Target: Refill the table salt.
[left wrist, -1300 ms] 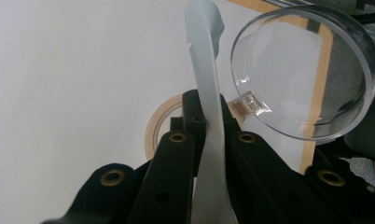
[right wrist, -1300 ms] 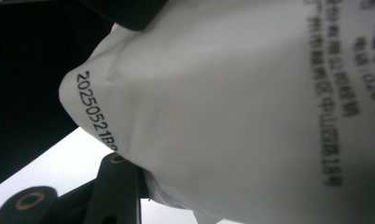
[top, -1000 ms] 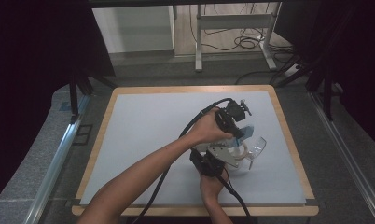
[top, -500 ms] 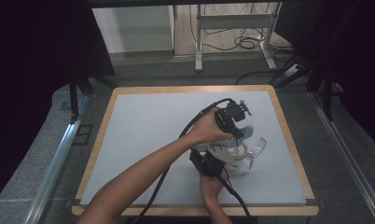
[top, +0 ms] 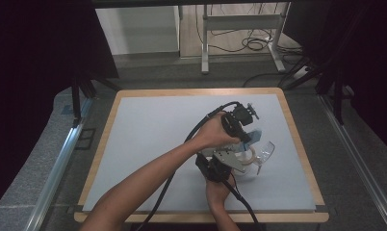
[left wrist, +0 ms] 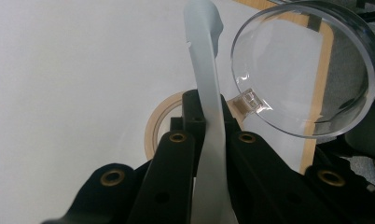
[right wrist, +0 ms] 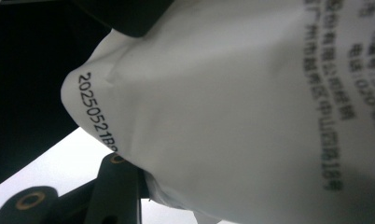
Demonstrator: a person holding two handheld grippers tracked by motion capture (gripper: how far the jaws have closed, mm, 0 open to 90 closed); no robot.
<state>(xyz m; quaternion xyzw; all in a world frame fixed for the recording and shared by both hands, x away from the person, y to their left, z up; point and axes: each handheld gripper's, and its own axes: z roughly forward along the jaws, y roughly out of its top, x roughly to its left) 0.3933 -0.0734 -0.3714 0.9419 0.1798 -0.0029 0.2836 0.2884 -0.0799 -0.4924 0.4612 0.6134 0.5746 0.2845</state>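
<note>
The bench has a pale grey-white top framed in light wood. The thin white plastic packet carries black printed digits and characters. The clear round plastic lid is colourless, the tape ring beige, and the left hand-held gripper black with brass rivets.

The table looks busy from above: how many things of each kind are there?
Hand-held black tool: 2 (left, right)
Clear plastic lid: 1
Tan tape ring: 1
Pale blue strip: 1
White printed packet: 1
Total: 6
</note>
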